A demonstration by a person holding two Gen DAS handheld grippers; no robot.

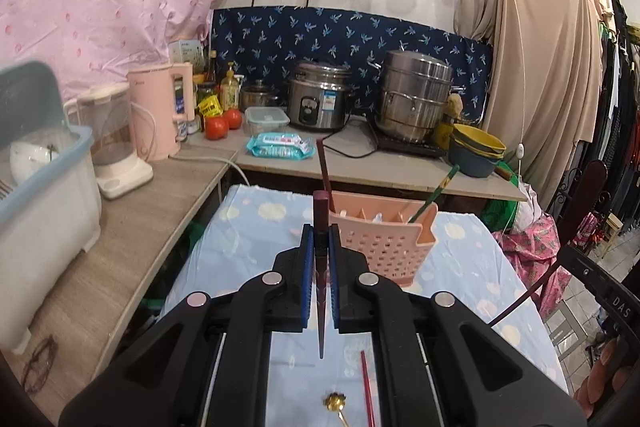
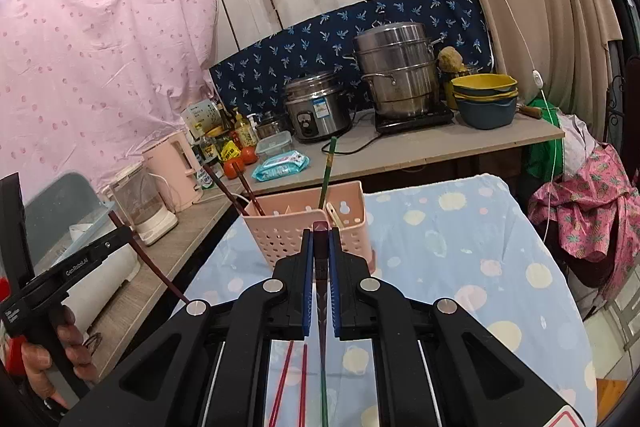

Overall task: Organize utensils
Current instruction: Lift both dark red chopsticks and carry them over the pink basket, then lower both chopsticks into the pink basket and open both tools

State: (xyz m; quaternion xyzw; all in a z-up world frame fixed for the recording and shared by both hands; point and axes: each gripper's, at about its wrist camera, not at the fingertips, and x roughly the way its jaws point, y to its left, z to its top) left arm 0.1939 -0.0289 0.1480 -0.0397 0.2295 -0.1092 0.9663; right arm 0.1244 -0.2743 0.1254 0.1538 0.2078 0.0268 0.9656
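A pink perforated utensil basket (image 1: 384,235) (image 2: 308,227) stands on the blue spotted tablecloth. It holds a green chopstick (image 2: 327,173) (image 1: 436,193) and dark brown chopsticks (image 2: 230,193) (image 1: 323,171). My left gripper (image 1: 320,239) is shut on a dark maroon chopstick (image 1: 321,223), held just left of the basket. My right gripper (image 2: 320,243) is shut on another dark chopstick (image 2: 320,231), in front of the basket. Red chopsticks (image 2: 284,383) (image 1: 367,387) and a gold spoon (image 1: 334,403) lie on the cloth below the grippers.
A wooden counter (image 1: 132,227) on the left carries a dish rack (image 1: 44,187), a blender (image 1: 116,147) and a pink kettle (image 1: 160,111). The back shelf holds a rice cooker (image 1: 320,99), a steel steamer pot (image 1: 416,95), stacked bowls (image 1: 476,151), tomatoes and wipes.
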